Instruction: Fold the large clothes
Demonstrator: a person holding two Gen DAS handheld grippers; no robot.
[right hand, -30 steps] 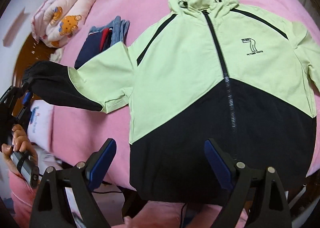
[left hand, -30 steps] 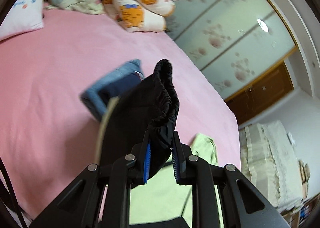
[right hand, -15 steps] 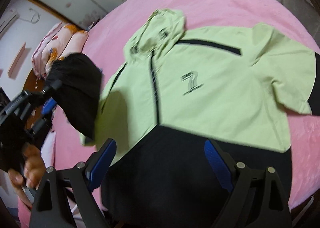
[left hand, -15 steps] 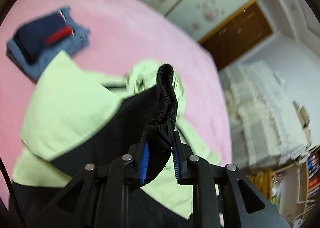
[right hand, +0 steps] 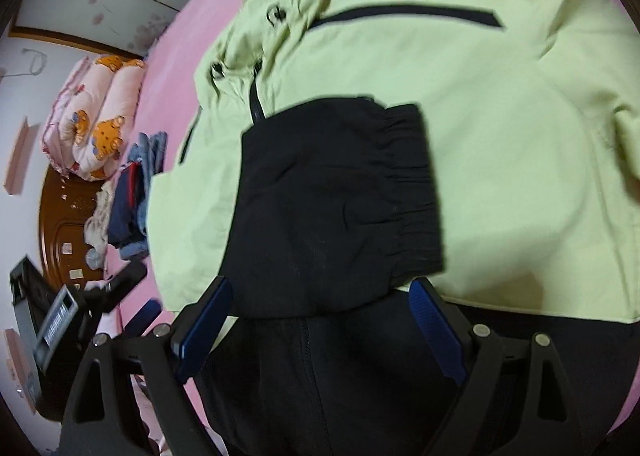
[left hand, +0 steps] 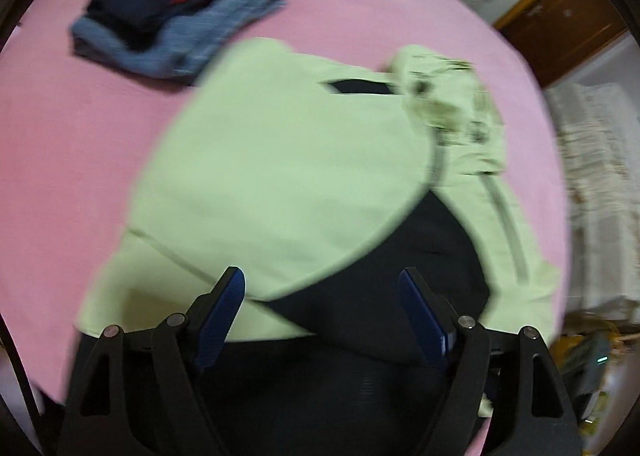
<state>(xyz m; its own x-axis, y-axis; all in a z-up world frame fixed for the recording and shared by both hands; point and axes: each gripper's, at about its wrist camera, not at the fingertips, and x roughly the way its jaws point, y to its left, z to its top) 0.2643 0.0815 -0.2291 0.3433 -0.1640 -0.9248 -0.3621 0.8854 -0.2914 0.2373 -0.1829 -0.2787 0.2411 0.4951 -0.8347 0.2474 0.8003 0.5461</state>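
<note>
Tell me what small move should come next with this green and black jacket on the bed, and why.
Probably take the right gripper to the other sleeve. One sleeve with its black cuff already lies across the jacket chest, the left gripper's jaws are opening with nothing pinched, and that sleeve lies unfolded.

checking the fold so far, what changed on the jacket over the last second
The left gripper carried the black sleeve cuff across and let go; its fingers are opening, nothing between them. The sleeve now lies folded over the jacket front. The right gripper stayed open and empty, the folded pile stayed put on the bed.
</note>
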